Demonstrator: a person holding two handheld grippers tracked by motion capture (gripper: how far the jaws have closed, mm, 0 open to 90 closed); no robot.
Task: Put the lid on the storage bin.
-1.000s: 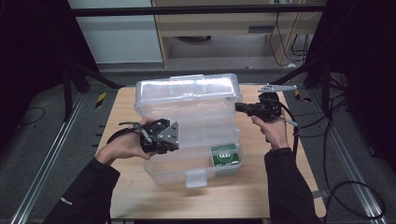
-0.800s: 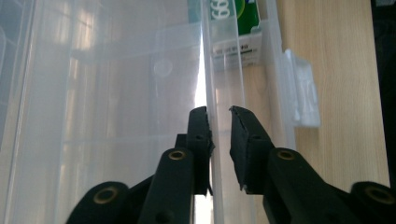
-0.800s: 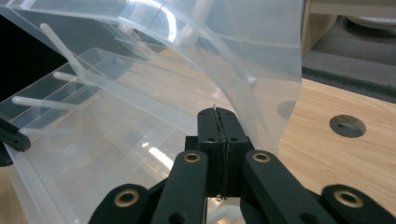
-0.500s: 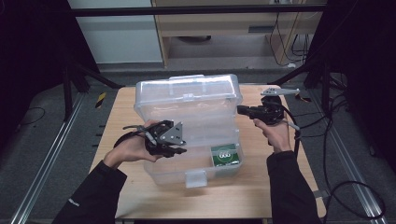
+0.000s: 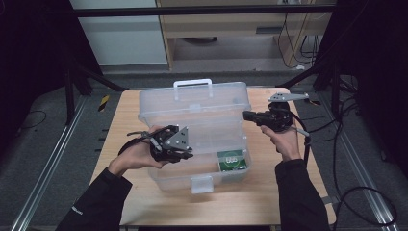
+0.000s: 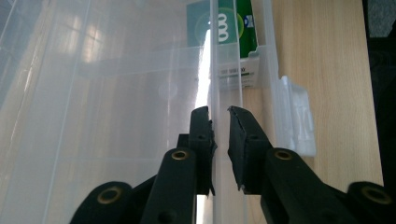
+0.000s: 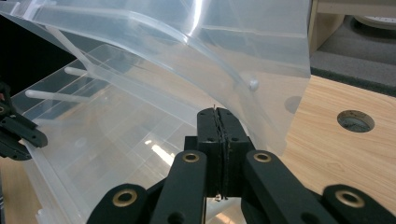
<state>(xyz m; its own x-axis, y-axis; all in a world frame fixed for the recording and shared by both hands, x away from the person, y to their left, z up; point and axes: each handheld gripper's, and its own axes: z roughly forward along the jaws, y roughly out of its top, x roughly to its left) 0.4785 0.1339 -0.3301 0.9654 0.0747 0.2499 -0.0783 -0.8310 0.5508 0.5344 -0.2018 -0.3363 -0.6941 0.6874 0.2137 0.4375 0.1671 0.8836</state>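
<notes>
high view: a clear plastic storage box [image 5: 195, 159] sits in the middle of the wooden table [image 5: 250, 202], its hinged lid [image 5: 192, 103] standing partly raised on the far side with the handle up. inside, near the front right corner, lies a green packet [image 5: 232, 160]. the left tongs [image 5: 185, 153] rest over the front left part of the box, at its rim. the right tongs [image 5: 246, 115] point at the right edge of the lid. a white latch [image 5: 201, 184] hangs from the front wall.

left gripper view: the left tongs [image 6: 219, 119] straddle a thin clear wall of the box [image 6: 116, 116], jaws narrow with a small gap around the plastic, so whether they bite it i cannot tell. the green packet [image 6: 222, 25] lies ahead and the latch [image 6: 296, 116] sits to the side over bare table [image 6: 327, 56].

right gripper view: the right tongs [image 7: 218, 116] are pressed together with no gap, seemingly pinching a very thin edge of the lid [image 7: 196, 51], which curves up and over the box [image 7: 107, 130] below. the left tongs show as a dark shape at the far left.

judgement: the step in hand looks like swinging the lid, steadying the box with 1 hand while the other works the lid. the next move calls for a steady arc about the hinge, without twisting the thin plastic or dragging the box across the table.
</notes>
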